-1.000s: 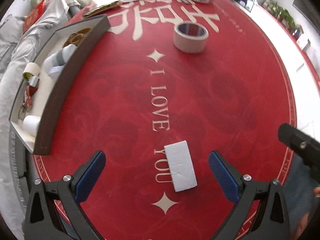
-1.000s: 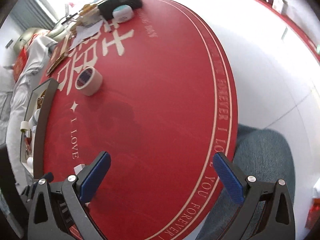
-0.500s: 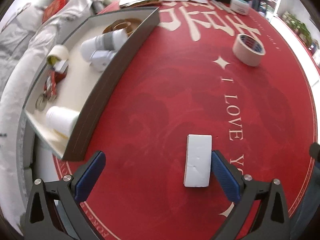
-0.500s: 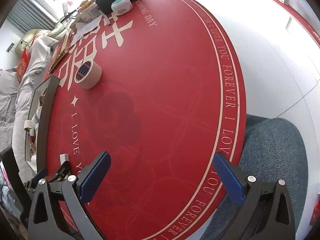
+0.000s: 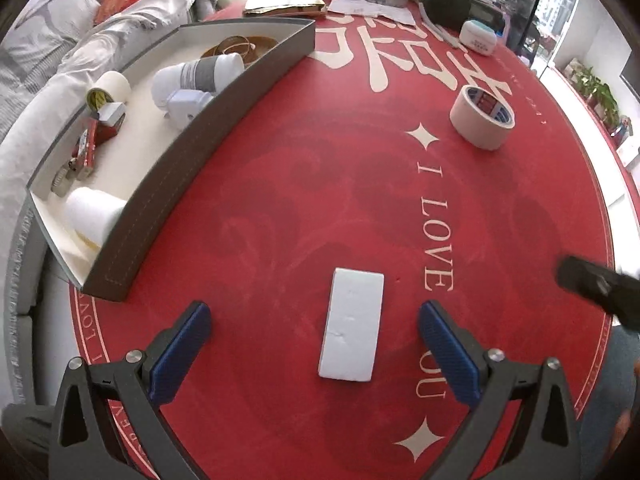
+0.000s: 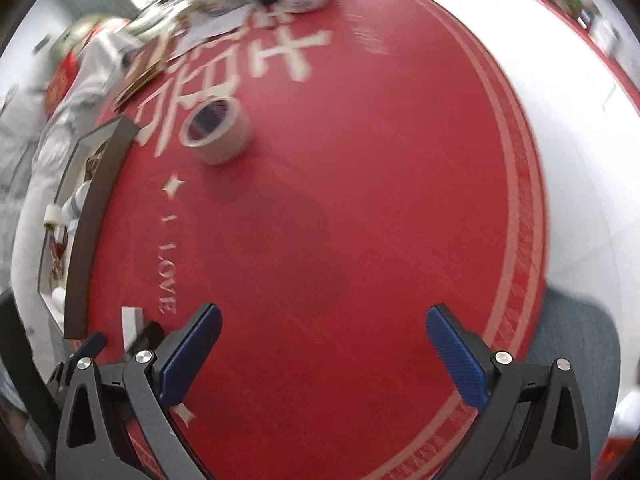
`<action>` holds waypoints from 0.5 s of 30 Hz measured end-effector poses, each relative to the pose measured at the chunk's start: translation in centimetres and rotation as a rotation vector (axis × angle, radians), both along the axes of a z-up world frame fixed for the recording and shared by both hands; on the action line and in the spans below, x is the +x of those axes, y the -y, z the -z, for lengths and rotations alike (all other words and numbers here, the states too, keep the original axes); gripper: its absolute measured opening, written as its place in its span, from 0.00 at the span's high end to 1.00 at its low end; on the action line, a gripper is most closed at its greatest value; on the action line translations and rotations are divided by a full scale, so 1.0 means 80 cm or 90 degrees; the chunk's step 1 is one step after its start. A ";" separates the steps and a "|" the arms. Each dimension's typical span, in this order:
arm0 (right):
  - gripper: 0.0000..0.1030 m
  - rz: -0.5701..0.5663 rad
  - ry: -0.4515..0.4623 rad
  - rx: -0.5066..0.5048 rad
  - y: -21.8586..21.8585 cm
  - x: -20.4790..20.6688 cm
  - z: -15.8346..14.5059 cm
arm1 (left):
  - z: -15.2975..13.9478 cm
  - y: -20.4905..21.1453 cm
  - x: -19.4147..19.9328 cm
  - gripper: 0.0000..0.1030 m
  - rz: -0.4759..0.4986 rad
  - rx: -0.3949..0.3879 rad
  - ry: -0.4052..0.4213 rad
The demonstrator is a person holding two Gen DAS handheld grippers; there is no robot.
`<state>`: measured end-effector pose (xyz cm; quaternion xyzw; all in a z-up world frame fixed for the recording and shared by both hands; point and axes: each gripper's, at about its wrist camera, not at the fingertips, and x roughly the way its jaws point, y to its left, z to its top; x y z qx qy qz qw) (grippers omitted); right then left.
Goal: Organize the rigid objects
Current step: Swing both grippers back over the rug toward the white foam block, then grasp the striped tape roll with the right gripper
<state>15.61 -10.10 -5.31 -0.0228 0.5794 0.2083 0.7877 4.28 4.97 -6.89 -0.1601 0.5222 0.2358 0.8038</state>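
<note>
A white foam block [image 5: 353,325] lies flat on the red round table [image 5: 304,184], between the open jaws of my left gripper [image 5: 314,340], which is empty. A roll of beige tape [image 5: 482,117] lies at the far right; it also shows in the right wrist view [image 6: 218,130]. A grey tray [image 5: 192,152] at the left holds white cups, small tape rolls and a red tool. My right gripper [image 6: 323,350] is open and empty above the table's near right part. The block's edge [image 6: 131,322] shows at its lower left.
Papers, a black case [image 5: 460,10] and a white round box [image 5: 478,36] sit at the table's far edge. A sofa with white cloth [image 5: 48,72] lies left of the tray. The right gripper's tip [image 5: 600,286] shows at the right edge.
My left gripper has shifted so the foam block now sits centred between its fingers. My right gripper has swung toward the tape roll; its view is blurred by motion.
</note>
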 end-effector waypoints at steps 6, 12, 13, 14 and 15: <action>0.00 -0.094 0.031 -0.060 -0.085 0.038 0.013 | -0.001 0.005 -0.006 0.00 0.001 0.011 0.015; 0.00 -0.113 0.060 -0.092 -0.130 0.075 0.021 | -0.001 0.002 -0.003 0.00 -0.001 0.007 0.010; 0.00 -0.117 0.065 -0.095 -0.136 0.080 0.021 | -0.002 0.003 -0.002 0.00 -0.001 0.008 0.010; 0.00 -0.123 0.069 -0.093 -0.142 0.084 0.021 | -0.002 0.003 -0.001 0.00 0.000 0.009 0.012; 0.00 -0.129 0.072 -0.092 -0.147 0.088 0.022 | -0.002 0.003 0.000 0.00 0.001 0.010 0.014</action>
